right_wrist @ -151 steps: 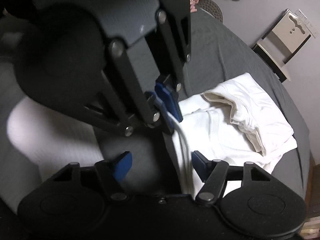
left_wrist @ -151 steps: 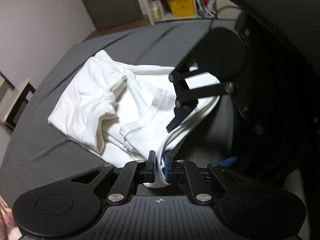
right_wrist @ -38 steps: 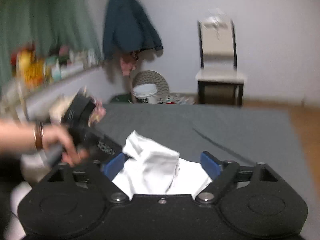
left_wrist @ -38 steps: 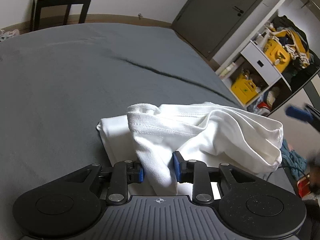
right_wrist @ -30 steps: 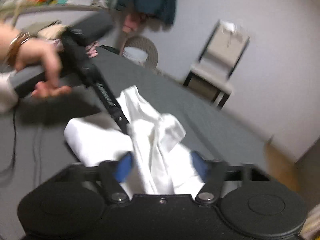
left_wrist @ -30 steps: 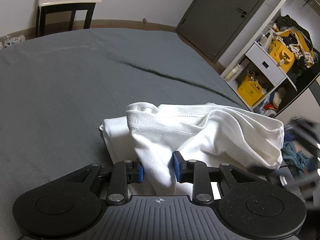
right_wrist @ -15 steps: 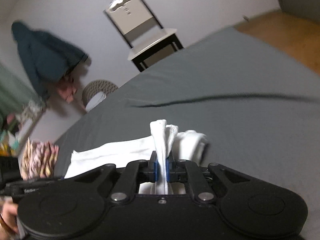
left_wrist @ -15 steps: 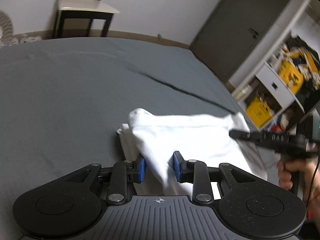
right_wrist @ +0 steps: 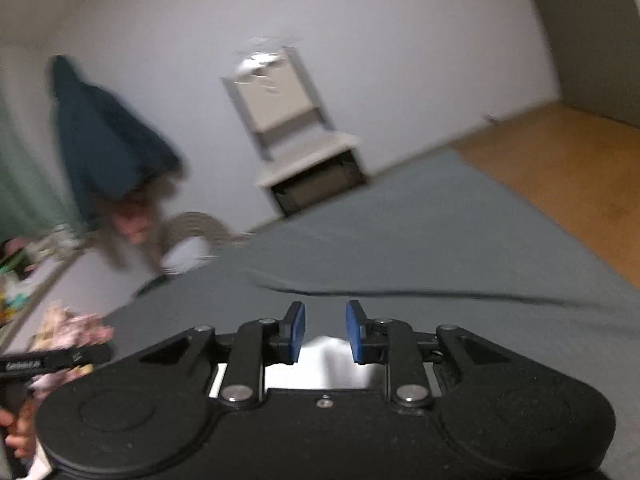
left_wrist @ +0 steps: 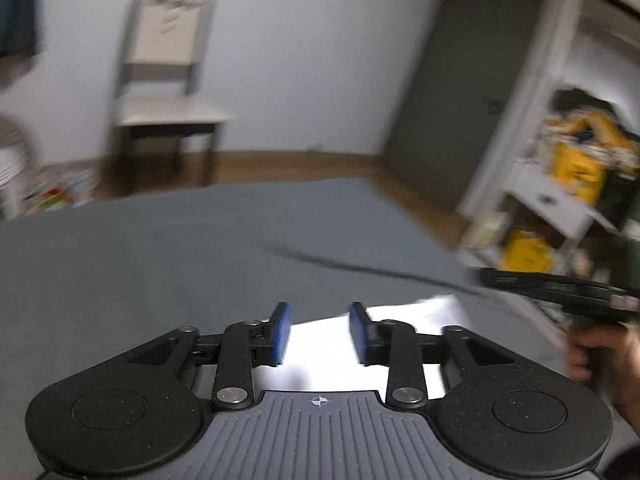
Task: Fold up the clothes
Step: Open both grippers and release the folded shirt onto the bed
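— Where is the white garment lying?
— It is lying flat on the grey bedsheet, just below both your tools.
— Are you gripping it?
— No. Your left gripper is hanging parted above it, and your right gripper is gaping narrowly, holding nothing.

your left gripper body hides most of the white garment; you can't read its folds. your right gripper covers it too. the chair, shelves and hanging coat are smeared by motion blur.
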Demonstrator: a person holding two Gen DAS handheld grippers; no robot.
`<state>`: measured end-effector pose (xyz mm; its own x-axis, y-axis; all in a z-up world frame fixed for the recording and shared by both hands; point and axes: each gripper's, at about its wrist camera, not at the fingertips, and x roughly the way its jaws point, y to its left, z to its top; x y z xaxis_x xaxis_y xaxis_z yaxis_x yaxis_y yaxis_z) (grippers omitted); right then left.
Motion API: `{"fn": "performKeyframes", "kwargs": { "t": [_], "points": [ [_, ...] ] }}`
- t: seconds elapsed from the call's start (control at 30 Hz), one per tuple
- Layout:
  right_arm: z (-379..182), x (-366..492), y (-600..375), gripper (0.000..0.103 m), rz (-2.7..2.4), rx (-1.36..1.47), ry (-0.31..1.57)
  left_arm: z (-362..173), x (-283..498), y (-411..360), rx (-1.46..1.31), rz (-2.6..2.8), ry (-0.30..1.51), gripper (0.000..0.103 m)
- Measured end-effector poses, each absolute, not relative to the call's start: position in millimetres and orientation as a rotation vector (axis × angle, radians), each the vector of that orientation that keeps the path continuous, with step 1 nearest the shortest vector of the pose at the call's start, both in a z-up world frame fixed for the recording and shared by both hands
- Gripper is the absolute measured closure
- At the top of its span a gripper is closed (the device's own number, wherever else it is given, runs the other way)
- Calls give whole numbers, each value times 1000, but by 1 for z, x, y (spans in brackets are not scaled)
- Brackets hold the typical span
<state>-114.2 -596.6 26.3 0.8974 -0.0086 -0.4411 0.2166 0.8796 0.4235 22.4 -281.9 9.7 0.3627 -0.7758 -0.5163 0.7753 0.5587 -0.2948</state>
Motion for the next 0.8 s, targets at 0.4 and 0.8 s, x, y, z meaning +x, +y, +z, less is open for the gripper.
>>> {"fn": "performKeyframes", "kwargs": {
  "t": [0.4, 0.8],
  "points": [
    [-21, -73, -524, 72, -65, 76, 614, -65, 28, -348, 213, -999, 699, 52],
    [-34, -83, -551, 91, -88, 239, 619, -66, 21, -344, 265, -923, 608, 45]
  ]
}}
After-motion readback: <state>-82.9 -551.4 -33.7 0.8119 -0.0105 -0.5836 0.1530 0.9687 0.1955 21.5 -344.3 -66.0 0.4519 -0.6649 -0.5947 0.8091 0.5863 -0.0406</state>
